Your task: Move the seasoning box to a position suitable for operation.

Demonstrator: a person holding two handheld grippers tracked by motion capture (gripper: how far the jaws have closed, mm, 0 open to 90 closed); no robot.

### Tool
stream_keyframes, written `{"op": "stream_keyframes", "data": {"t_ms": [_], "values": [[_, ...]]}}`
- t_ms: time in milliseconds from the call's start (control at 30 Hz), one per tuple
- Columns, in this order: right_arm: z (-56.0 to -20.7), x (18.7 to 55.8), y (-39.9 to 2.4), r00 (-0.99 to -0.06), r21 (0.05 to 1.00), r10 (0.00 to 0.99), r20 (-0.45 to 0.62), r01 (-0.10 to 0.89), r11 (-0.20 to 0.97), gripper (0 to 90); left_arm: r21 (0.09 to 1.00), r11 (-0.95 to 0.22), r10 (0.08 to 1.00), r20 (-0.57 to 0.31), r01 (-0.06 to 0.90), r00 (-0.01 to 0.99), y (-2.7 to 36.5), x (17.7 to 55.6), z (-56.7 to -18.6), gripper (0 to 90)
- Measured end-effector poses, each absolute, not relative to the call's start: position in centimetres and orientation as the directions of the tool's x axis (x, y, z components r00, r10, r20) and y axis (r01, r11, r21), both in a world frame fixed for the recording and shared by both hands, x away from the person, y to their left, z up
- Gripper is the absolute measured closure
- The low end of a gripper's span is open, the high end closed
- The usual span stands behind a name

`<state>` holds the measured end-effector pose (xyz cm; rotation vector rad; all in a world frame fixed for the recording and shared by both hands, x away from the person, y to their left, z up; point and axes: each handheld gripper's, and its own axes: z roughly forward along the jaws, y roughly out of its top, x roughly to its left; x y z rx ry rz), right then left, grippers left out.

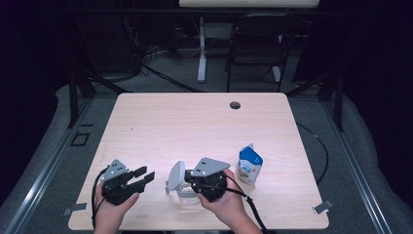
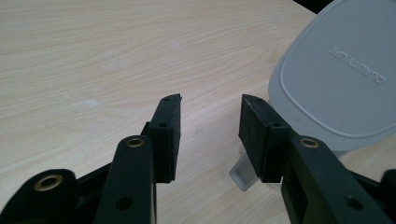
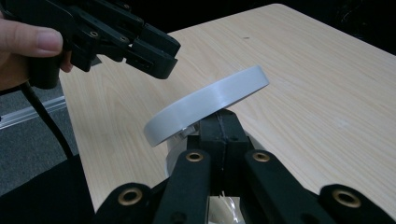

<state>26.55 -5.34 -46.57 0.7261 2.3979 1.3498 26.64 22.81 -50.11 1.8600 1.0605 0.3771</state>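
Note:
A clear plastic container (image 1: 189, 197) stands near the table's front edge with its grey lid (image 1: 176, 176) tipped up and open. My right gripper (image 1: 188, 186) reaches into it from the right. In the right gripper view its jaws (image 3: 222, 125) are pressed together just under the lid (image 3: 210, 105), with what looks like the container's thin wall between them. My left gripper (image 1: 145, 174) sits to the left of the lid, open, with nothing between its pads (image 2: 168, 135). In the left gripper view the lid (image 2: 341, 74) is close on the right, and a clear tab (image 2: 243, 176) lies below it.
A blue and white pouch (image 1: 250, 165) stands upright just right of my right hand. The wooden table (image 1: 195, 126) has a cable hole (image 1: 235, 105) at the back. A dark chair (image 1: 255, 44) and a desk leg stand beyond it.

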Motion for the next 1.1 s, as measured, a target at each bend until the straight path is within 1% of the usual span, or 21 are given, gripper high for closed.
{"op": "stream_keyframes", "data": {"t_ms": [533,867,1100], "values": [[-45.8,26.5,-3.7,-0.848,0.864,0.530,-0.019,0.253,0.435,90.0,0.834,-0.194,0.797,-0.173,0.516,0.579,23.0,26.8,-50.4,57.3],[-45.9,26.6,-3.8,-0.840,0.867,0.542,-0.028,0.249,0.431,90.0,0.832,-0.192,0.800,-0.175,0.521,0.574,23.1,26.8,-50.5,56.6],[-46.0,26.5,-4.7,-0.828,0.865,0.558,-0.052,0.242,0.439,84.7,0.836,-0.188,0.794,-0.179,0.515,0.581,23.0,26.9,-50.6,56.5]]}}
